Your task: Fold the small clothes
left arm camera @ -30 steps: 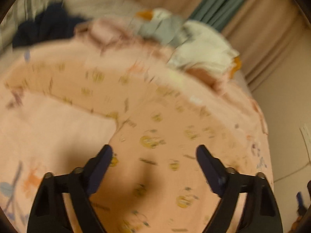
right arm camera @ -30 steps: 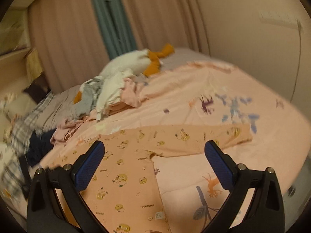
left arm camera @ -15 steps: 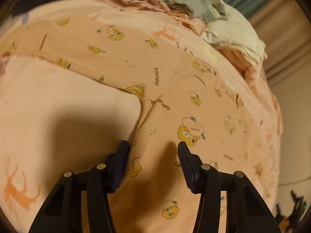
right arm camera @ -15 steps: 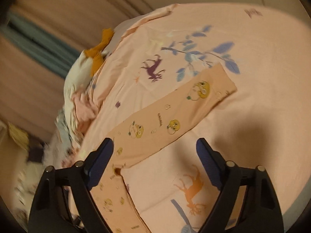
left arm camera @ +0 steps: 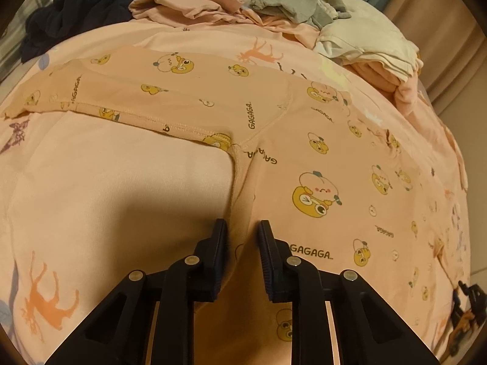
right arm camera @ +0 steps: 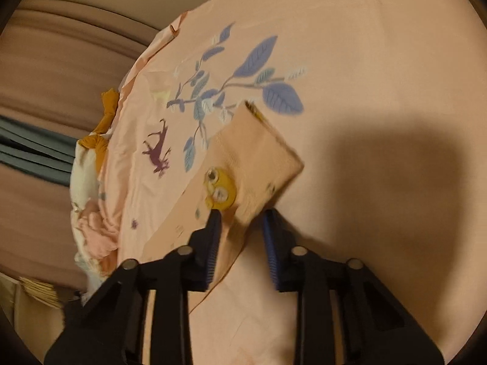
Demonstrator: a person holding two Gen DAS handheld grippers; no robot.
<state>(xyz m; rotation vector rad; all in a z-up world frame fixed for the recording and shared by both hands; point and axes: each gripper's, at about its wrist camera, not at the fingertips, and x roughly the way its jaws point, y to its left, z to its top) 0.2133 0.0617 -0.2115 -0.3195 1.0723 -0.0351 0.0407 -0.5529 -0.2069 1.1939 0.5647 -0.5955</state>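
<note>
Left wrist view: the left gripper (left arm camera: pixel 242 228) sits at the lower centre of the frame, its jaws drawn in to a narrow gap after just closing. A raised ridge of the peach printed shirt (left arm camera: pixel 304 140) runs up between the two pads along the garment's side seam; whether the pads actually press the cloth cannot be told. The shirt lies flat on the pink bedsheet (left arm camera: pixel 106 188), its body filling the right half of the frame and one sleeve stretching toward the upper left. A pile of clothes (left arm camera: pixel 304 3) lies across the top of the frame, with a dark garment (left arm camera: pixel 76 9) at the upper left.

Right wrist view: the right gripper (right arm camera: pixel 240 222) is at the lower centre, its jaws likewise narrowed after just closing. The cuff end of the shirt sleeve (right arm camera: pixel 255 158) lies at the frame's centre, and the sleeve's lower edge passes between the pads, rucked up there. The left pad touches the cloth; contact at the right pad is unclear through blur. The sheet's blue leaf print (right arm camera: pixel 252 60) sits above the cuff.
</note>
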